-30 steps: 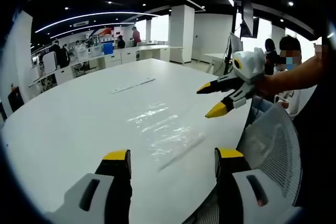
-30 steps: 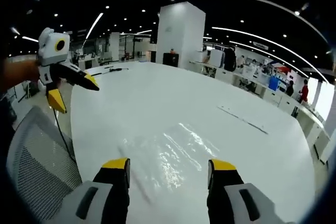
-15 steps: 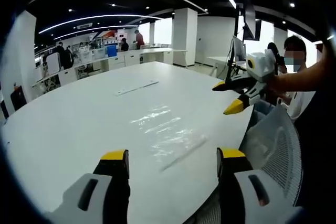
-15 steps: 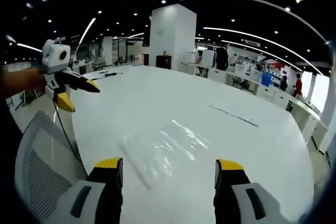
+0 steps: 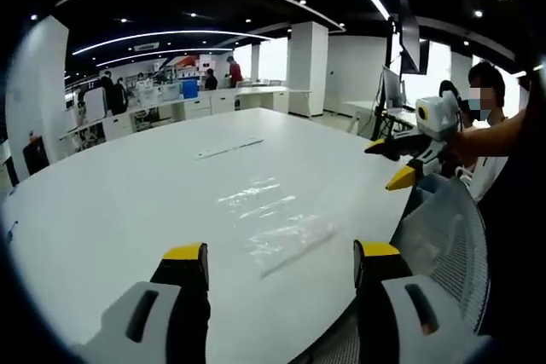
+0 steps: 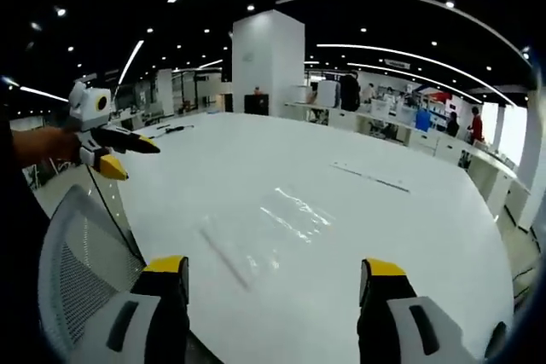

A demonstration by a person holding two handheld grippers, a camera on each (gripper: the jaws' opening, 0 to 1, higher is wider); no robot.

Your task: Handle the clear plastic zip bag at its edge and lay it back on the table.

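A clear plastic zip bag [image 5: 275, 220] lies flat on the white table [image 5: 128, 193], its zip strip toward the near edge. In the right gripper view the same bag [image 6: 271, 229] lies ahead of the jaws. My left gripper [image 5: 282, 255] is open, held back from the bag with nothing between its yellow-tipped jaws. My right gripper [image 6: 275, 269] is open too, above the table's near edge. The right gripper [image 5: 397, 164] shows at the right of the left gripper view, and the left gripper [image 6: 119, 157] at the left of the right gripper view, each held in a hand.
A mesh chair back [image 5: 444, 240] stands at the table's near edge, also seen as the chair [image 6: 81, 283]. A thin flat strip [image 5: 229, 148] lies farther out on the table. A white pillar [image 6: 266, 61], desks and several people stand behind.
Both grippers have drawn back and away from the bag and apart from each other. The bag lies still on the table.
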